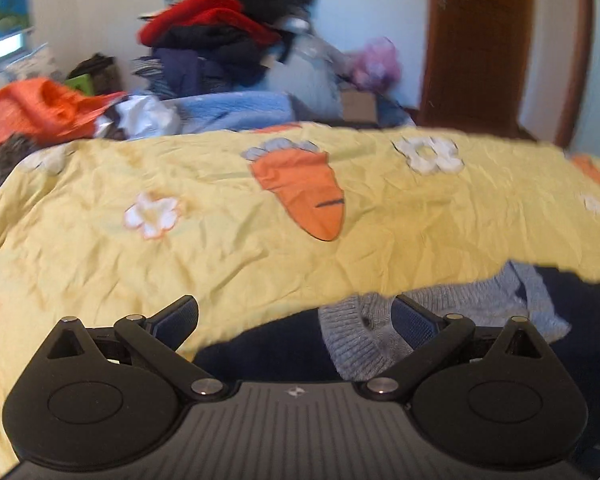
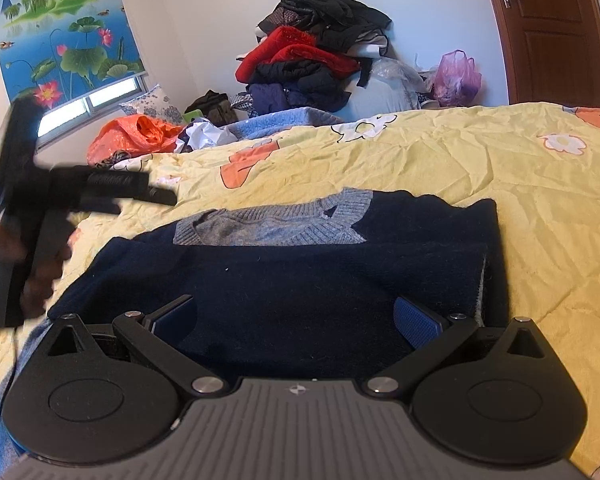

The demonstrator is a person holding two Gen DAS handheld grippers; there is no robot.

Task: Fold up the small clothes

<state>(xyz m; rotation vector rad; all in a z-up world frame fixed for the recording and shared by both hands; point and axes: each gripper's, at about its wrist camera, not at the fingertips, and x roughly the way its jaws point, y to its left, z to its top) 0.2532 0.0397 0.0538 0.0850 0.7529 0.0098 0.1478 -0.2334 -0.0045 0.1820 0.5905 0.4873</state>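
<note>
A navy sweater with a grey knit collar lies folded on the yellow bedspread. My right gripper is open and empty, low over the sweater's near edge. My left gripper is open and empty, above the sweater's left side; its right finger overlaps the grey collar. The navy body shows just beyond it. In the right wrist view the left gripper appears blurred at the left, held by a hand.
A tall pile of dark and red clothes stands against the far wall. An orange bag, a blue towel and a pink bag lie behind the bed. A brown door is at the right.
</note>
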